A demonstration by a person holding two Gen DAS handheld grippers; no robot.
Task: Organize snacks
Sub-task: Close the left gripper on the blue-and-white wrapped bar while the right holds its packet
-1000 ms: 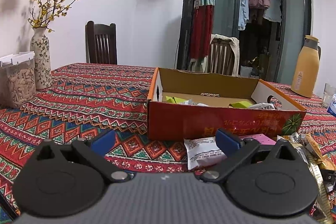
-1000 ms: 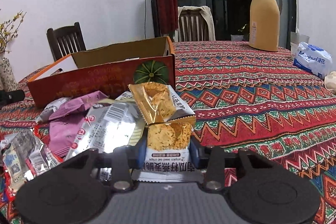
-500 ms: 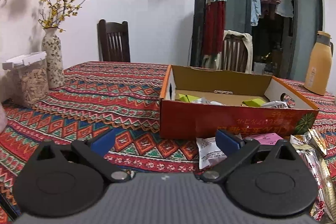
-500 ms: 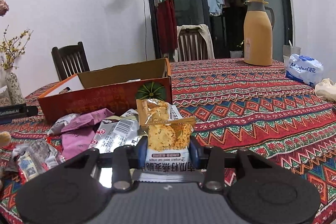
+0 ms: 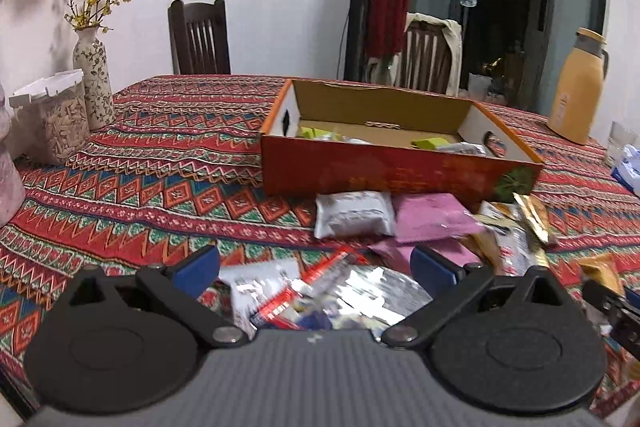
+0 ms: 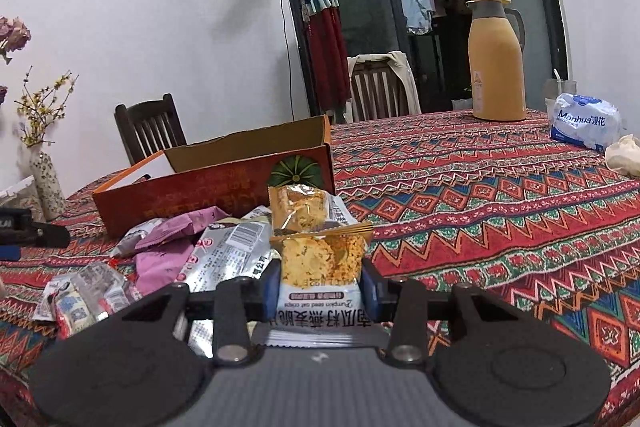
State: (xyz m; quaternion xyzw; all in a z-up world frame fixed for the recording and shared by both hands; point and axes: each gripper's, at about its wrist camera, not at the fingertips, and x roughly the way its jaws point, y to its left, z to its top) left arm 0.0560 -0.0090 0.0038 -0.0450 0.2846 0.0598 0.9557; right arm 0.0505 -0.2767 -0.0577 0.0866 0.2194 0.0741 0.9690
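The right gripper (image 6: 320,285) is pinching a pumpkin seed oat crisp packet (image 6: 322,263) by its sides, hovering over the snack pile (image 6: 168,259) just short of the orange cardboard box (image 6: 216,187). The left gripper (image 5: 316,265) is spread wide, empty. That slick wrapper could easily slide out, or the grip crushes the crisp. Busy patterned tablecloth (image 6: 500,195), thermos (image 6: 496,63), dining chairs behind.
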